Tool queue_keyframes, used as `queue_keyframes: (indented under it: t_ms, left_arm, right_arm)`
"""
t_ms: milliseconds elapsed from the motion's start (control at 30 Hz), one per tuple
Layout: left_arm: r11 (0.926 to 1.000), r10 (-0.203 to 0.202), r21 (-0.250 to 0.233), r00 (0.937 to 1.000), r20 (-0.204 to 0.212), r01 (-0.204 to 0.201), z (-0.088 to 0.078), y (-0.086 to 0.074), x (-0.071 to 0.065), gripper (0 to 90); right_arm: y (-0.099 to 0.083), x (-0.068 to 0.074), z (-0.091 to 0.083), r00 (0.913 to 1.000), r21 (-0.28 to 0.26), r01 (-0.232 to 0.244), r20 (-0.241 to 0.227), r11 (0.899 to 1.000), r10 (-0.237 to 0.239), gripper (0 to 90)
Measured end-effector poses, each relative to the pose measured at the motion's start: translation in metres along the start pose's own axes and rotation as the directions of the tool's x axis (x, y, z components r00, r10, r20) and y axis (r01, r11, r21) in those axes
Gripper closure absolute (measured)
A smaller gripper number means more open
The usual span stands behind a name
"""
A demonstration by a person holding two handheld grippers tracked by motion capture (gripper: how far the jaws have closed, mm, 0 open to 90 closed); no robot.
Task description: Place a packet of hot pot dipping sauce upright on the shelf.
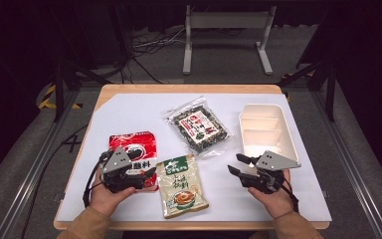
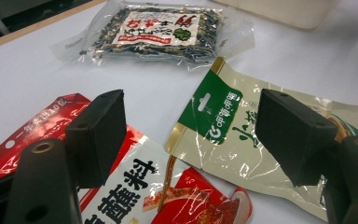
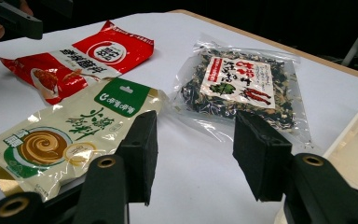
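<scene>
Green pouch [image 1: 181, 185] nearest us overlaps red pouch [image 1: 135, 154]; w/ left gripper [image 1: 146, 175] and right gripper [image 1: 239, 166] both released, empty, we risk snagging two pkts.

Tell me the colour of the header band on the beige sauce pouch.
Green with white lettering, on the beige plastic sauce pouch; clearest in the left gripper view.

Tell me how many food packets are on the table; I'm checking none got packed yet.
3. A red packet lies under the left gripper, a green-topped packet sits at the front middle, and a clear packet lies beside the tray. None seems hidden.
</scene>
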State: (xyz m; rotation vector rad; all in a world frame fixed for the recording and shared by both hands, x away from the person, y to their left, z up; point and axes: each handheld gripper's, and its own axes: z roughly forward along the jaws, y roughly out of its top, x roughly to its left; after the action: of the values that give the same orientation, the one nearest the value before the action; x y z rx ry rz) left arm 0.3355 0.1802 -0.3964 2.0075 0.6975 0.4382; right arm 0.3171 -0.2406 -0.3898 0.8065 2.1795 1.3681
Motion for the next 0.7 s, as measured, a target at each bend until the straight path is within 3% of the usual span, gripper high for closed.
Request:
queue_keyframes:
  t_ms: [133, 200, 367, 467, 700]
  left_arm:
    - [0.9997, -0.024, 0.005, 0.9996, 0.018, 0.024, 0.0, 0.001, 0.001, 26.0]
    - [0.999, -0.045, 0.008, 0.9978, 0.047, 0.045, 0.001, 0.004, 0.002, 25.9]
    - [0.9991, -0.003, 0.041, 0.9988, 0.049, 0.001, 0.01, 0.015, 0.001, 25.6]
    - [0.9992, 0.016, 0.036, 0.9992, 0.037, -0.018, 0.012, 0.023, 0.001, 24.6]
    - [0.9991, 0.005, 0.042, 0.9988, 0.048, -0.007, 0.024, 0.035, 0.009, 23.2]
  right_arm:
    - [0.0, 0.0, 0.0, 1.0, 0.003, -0.002, -0.001, 1.0, 0.002, 49.1]
    - [0.0, 0.001, 0.002, 1.0, 0.011, -0.001, -0.002, 1.0, 0.001, 48.7]
    - [0.001, 0.004, 0.005, 0.9995, 0.026, 0.02, -0.024, 0.999, -0.019, 48.0]
    - [0.001, 0.005, 0.006, 0.9992, 0.031, 0.024, -0.031, 0.999, -0.023, 47.4]
    - [0.0, 0.004, 0.008, 0.999, 0.042, 0.026, -0.036, 0.999, -0.025, 46.1]
